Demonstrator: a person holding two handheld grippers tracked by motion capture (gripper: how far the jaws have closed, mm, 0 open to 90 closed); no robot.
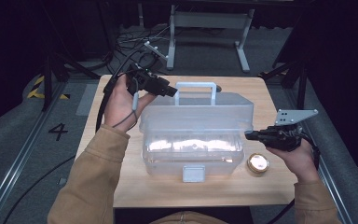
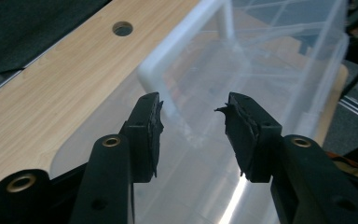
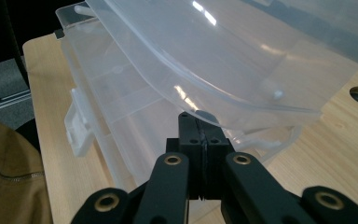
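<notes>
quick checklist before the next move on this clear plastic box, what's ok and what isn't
1. Left tongs free of the box: ok, jaws apart with nothing between them, near the white handle.
2. Right tongs under the lid edge: ok, jaws shut with the tips against the rim of the lid.
3. Lid lifted: ok, it stands tilted above the clear plastic box.
4. Front latch released: ok, it hangs below the raised lid.
5. Round gold tin out of the way: ok, on the table beside the box.
6. Box contents: cannot tell.
</notes>
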